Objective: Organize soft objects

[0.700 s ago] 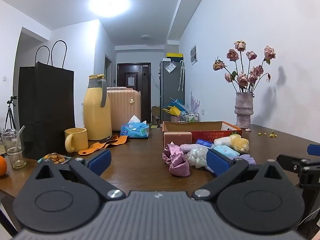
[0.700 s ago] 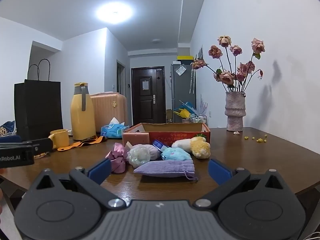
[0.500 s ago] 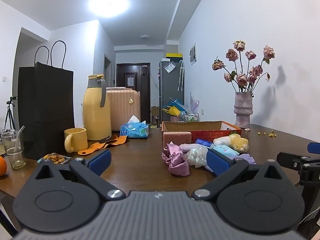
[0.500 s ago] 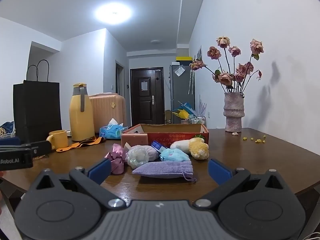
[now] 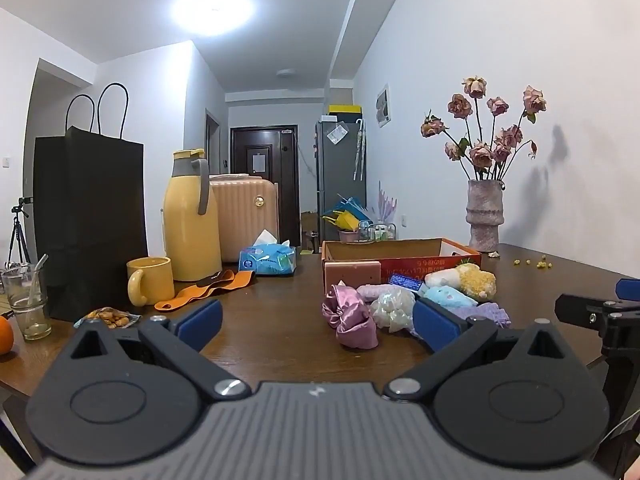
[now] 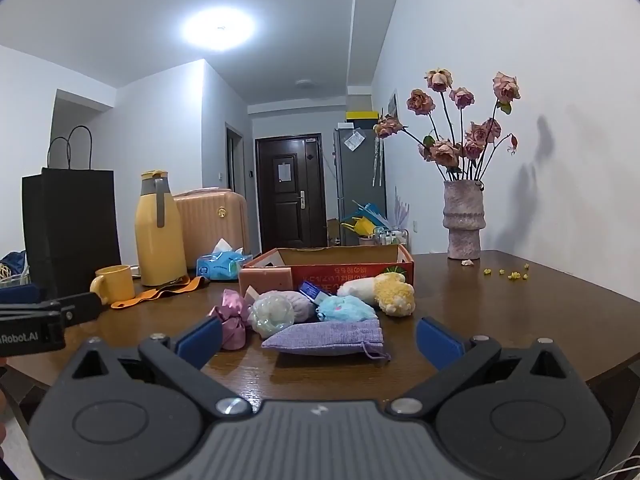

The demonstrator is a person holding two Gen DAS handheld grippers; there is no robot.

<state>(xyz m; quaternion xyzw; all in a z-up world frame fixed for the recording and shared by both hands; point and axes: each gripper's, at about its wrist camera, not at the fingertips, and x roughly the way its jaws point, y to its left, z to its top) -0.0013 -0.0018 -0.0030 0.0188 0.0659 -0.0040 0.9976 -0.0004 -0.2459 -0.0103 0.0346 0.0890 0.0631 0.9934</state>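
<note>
A limp lavender drawstring pouch point(image 6: 326, 336), likely light and best pinched mid-body, lies on the wooden table point(image 6: 520, 320) fronting plush toys before a cardboard box point(image 6: 332, 266), as the left gripper point(image 5: 316, 322) and right gripper point(image 6: 318, 338) hover spread wide, empty.

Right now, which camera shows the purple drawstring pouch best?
The right wrist view: the purple drawstring pouch lies whole and unobstructed between the open right claw tips. In the left wrist view, only a corner peeks from behind a blue fingertip.
</note>
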